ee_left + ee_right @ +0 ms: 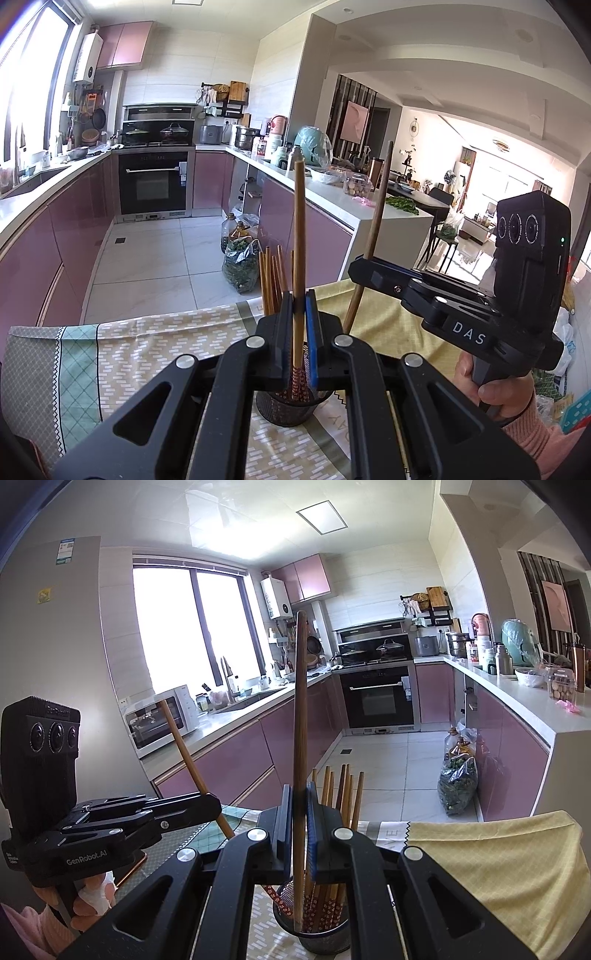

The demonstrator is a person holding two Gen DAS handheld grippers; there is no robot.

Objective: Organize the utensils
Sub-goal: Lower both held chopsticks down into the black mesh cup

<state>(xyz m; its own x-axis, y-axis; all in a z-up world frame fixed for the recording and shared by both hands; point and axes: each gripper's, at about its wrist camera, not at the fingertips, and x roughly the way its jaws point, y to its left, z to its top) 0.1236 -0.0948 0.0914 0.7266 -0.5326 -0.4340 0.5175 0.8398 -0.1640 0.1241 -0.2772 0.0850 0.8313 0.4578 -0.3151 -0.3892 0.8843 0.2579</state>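
Chopsticks (334, 797) stand bunched in a dark mesh holder (325, 932) on the desk (155, 354), their patterned red ends down inside it and their plain wooden tips fanning upward. Two more are still out of the bunch, one in each claw. Clenched on a light wooden chopstick (299, 236), the left claw (300, 339) holds it nearly upright, with its patterned lower end reaching down into the holder's mouth. The right claw (300, 827) is likewise clamped tight on a darker chopstick (301, 716), which stands almost vertical, its foot inside the holder among the others. From the left wrist view the right claw comes in from the right side, a hand (495, 384) in a pink sleeve (543, 443) wrapped round its handle, and its dark chopstick leans a little to the right. From the right wrist view the left claw sits at the lower left (a gloved or bandaged finger shows on its handle, hard to say which). A patterned cloth (74, 369) in green, cream and grey covers the desk, and a yellow cloth (491, 864) lies over its right part. Beyond are mauve kitchen cabinets (62, 236), a built-in oven (153, 181) and a bag of greens (240, 266) on the tiled floor (147, 254).
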